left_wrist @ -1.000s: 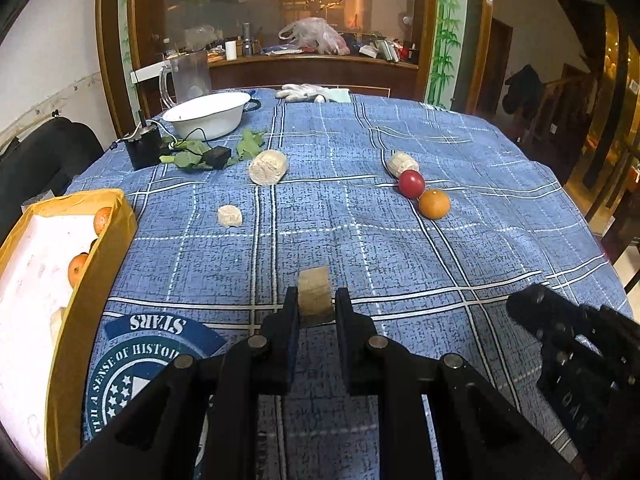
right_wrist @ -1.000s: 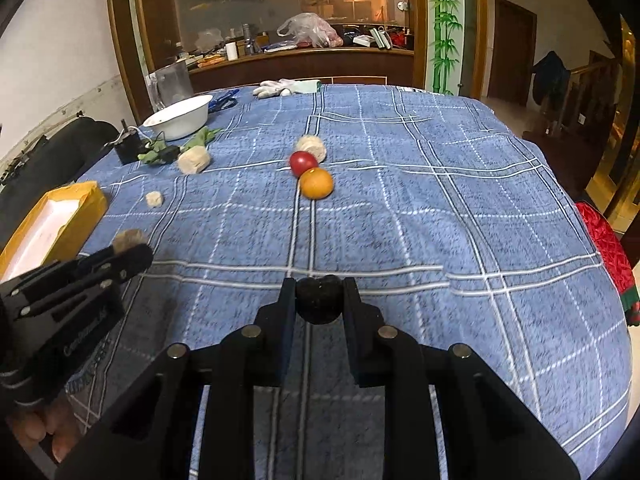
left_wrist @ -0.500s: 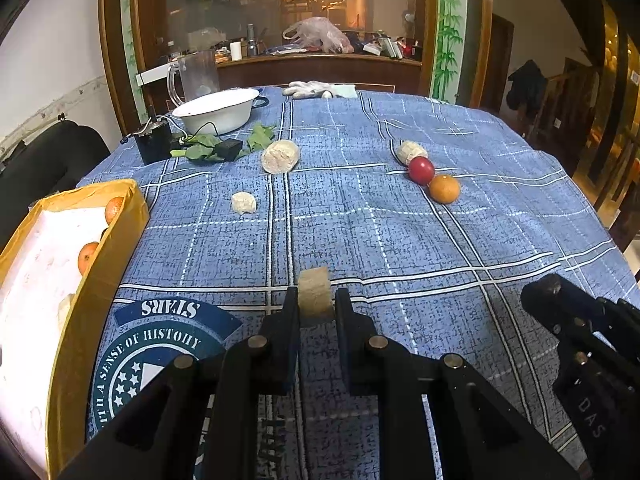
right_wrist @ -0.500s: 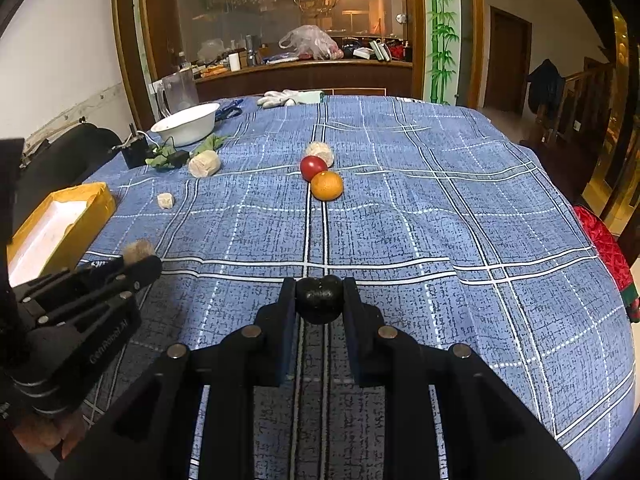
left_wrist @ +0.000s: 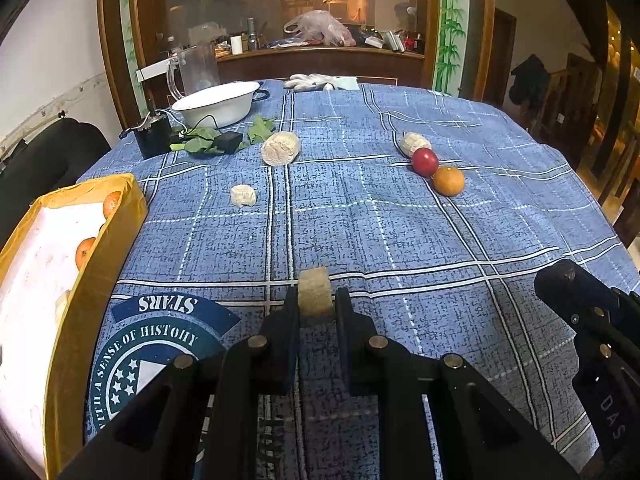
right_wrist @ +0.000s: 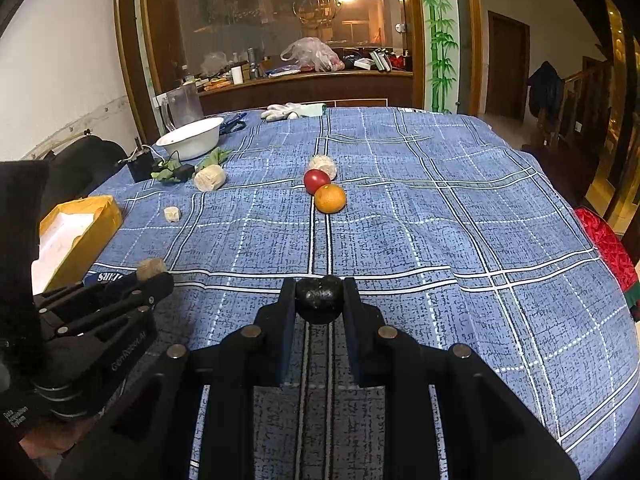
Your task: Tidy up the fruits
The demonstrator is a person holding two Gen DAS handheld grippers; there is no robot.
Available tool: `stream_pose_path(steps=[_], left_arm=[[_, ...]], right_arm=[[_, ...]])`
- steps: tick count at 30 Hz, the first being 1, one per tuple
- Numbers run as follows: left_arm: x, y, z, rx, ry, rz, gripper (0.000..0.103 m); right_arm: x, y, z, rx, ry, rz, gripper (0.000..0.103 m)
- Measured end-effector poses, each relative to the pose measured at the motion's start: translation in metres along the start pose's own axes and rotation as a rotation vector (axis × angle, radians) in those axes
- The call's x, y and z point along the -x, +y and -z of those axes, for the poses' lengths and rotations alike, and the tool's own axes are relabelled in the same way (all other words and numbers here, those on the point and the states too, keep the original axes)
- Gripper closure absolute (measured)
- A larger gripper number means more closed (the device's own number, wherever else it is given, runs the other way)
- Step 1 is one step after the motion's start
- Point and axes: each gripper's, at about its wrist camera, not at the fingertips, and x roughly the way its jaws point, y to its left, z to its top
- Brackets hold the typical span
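My left gripper (left_wrist: 316, 300) is shut on a tan fruit chunk (left_wrist: 315, 295), held above the blue checked tablecloth near the front. In the right wrist view my right gripper (right_wrist: 319, 298) is shut on a small black round fruit (right_wrist: 319, 298). A yellow box (left_wrist: 64, 320) with white lining stands at the left and holds oranges (left_wrist: 85, 252). Mid-table lie a red apple (left_wrist: 425, 161), an orange (left_wrist: 449, 180) touching it, and a pale netted fruit (left_wrist: 414, 143) behind them. Two more pale pieces, a large one (left_wrist: 280, 153) and a small one (left_wrist: 243, 195), lie nearer the box.
At the far left of the table stand a white basin (left_wrist: 218, 103), a clear jug (left_wrist: 194, 72), a black adapter with cable (left_wrist: 152, 136) and green leaves (left_wrist: 260, 128). White gloves (left_wrist: 316, 80) lie at the back edge. A dark chair (left_wrist: 48, 160) is beside the box.
Both grippers have drawn back and risen a little, each keeping its fruit; the table fruits look farther away and the yellow box shows more in the left wrist view.
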Motion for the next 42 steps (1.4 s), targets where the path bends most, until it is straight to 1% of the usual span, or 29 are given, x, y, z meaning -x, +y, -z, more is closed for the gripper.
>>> stream_pose_path(steps=[9, 14, 21, 30, 42], left_arm=[[0.008, -0.002, 0.001, -0.012, -0.042, -0.008, 0.088], [0.006, -0.003, 0.0, -0.014, -0.037, -0.014, 0.088], [0.008, -0.001, 0.0, -0.003, -0.051, -0.008, 0.088], [0.009, 0.001, 0.0, 0.005, -0.055, 0.004, 0.088], [0.01, 0.002, 0.0, 0.009, -0.059, 0.001, 0.087]], right_arm=[[0.001, -0.002, 0.0, -0.009, -0.008, 0.002, 0.079], [0.002, 0.0, -0.001, 0.0, -0.017, -0.006, 0.079], [0.008, 0.0, -0.001, -0.009, -0.053, -0.008, 0.079], [0.007, -0.004, -0.003, -0.029, -0.056, -0.019, 0.079], [0.006, -0.004, -0.003, -0.033, -0.065, -0.029, 0.079]])
